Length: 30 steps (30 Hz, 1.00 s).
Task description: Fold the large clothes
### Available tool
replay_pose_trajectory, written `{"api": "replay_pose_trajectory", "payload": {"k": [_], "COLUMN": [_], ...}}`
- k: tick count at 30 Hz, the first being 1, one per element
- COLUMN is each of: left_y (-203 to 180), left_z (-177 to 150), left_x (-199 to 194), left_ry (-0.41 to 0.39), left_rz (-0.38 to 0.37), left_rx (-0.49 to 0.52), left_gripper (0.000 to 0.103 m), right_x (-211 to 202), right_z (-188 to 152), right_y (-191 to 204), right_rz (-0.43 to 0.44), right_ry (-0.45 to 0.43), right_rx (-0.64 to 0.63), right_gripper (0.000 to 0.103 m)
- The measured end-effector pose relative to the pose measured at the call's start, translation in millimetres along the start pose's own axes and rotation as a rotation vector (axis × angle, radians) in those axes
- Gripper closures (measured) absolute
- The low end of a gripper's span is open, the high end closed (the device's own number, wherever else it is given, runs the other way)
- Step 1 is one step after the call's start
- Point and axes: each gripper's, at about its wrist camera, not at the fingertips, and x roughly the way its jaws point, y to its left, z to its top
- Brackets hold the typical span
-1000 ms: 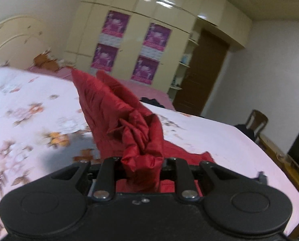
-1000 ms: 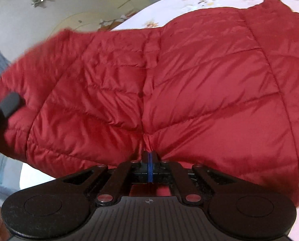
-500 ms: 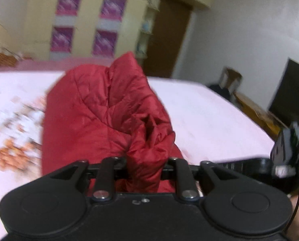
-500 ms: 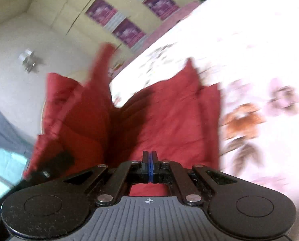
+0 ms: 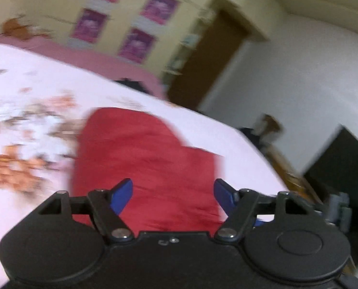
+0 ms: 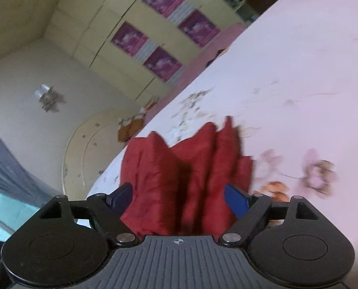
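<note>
A red quilted puffer jacket (image 5: 145, 166) lies in a folded heap on the floral bed sheet (image 5: 27, 130). In the left wrist view my left gripper (image 5: 173, 196) is open and empty just above the jacket's near end. In the right wrist view the jacket (image 6: 186, 180) shows upright folds and a dark crease. My right gripper (image 6: 177, 200) is open and empty over its near edge. Both views are blurred by motion.
The bed (image 6: 311, 72) stretches far and right, with its edge and a wooden chair (image 5: 270, 122) and dark TV (image 5: 342, 163) to the right. A cream wardrobe with purple posters (image 5: 130, 21) and a brown door (image 5: 210, 65) stand behind. A headboard (image 6: 89, 144) stands at left.
Both grippers have opened and let go of the jacket. The jacket has dropped from a raised bunch to a heap lying on the bed.
</note>
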Motion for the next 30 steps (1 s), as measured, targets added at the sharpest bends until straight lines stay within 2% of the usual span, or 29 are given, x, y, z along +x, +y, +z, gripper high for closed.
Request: {"api": "replay_pose_trajectory", "payload": {"k": [2, 4, 6, 9, 11, 12, 14, 15, 16, 17, 18, 23, 26, 30], "left_y": [23.1, 42.0, 59.4, 56.3, 50.8, 48.6, 46.4, 45.2, 41.9, 37.5, 32.1, 0.6, -4.8, -9.3], "left_z": [4.6, 9.4, 4.5, -3.6, -9.0, -7.9, -5.9, -3.4, -2.6, 0.8, 3.3, 4.4, -2.0, -16.4], "left_x": [6.5, 17.2, 30.7, 47.8, 50.9, 51.7, 54.2, 53.2, 49.2, 44.6, 40.3, 55.6, 77.1, 99.8], "left_ry": [0.005, 0.03, 0.071, 0.117, 0.116, 0.116, 0.116, 0.111, 0.104, 0.099, 0.09, 0.132, 0.186, 0.24], "left_rz": [0.039, 0.036, 0.014, -0.007, -0.021, -0.023, -0.016, -0.02, -0.031, -0.04, -0.06, -0.11, -0.11, -0.049], "left_rx": [-0.021, -0.035, -0.085, -0.096, -0.086, -0.077, -0.04, -0.023, -0.01, 0.007, 0.038, 0.201, 0.219, 0.271], "left_gripper": [0.034, 0.041, 0.044, 0.044, 0.044, 0.047, 0.056, 0.061, 0.062, 0.067, 0.073, 0.073, 0.073, 0.074], "right_x": [18.2, 31.4, 46.8, 55.6, 62.5, 64.1, 66.7, 66.3, 62.8, 57.2, 52.8, 26.1, 26.7, 35.2], "right_z": [3.6, 5.6, 6.5, 2.1, -0.7, -2.4, -5.4, -6.6, -7.6, -8.4, -9.3, -22.3, -33.0, -52.1], "right_y": [6.5, 1.8, -5.7, -13.9, -11.3, -8.6, -1.4, 2.8, 8.1, 14.9, 20.7, 42.3, 21.8, -8.8], "right_rz": [-0.009, -0.029, -0.033, -0.039, -0.069, -0.077, -0.079, -0.084, -0.08, -0.085, -0.087, -0.133, -0.18, -0.221], "right_ry": [0.03, 0.061, 0.096, 0.137, 0.163, 0.16, 0.171, 0.158, 0.143, 0.121, 0.097, 0.005, -0.002, 0.034], "right_rx": [-0.018, -0.008, 0.021, 0.049, 0.029, 0.011, -0.011, -0.023, -0.041, -0.062, -0.085, -0.2, -0.15, -0.086], "right_gripper": [0.02, 0.02, 0.02, 0.02, 0.02, 0.031, 0.062, 0.073, 0.08, 0.085, 0.087, 0.087, 0.087, 0.087]}}
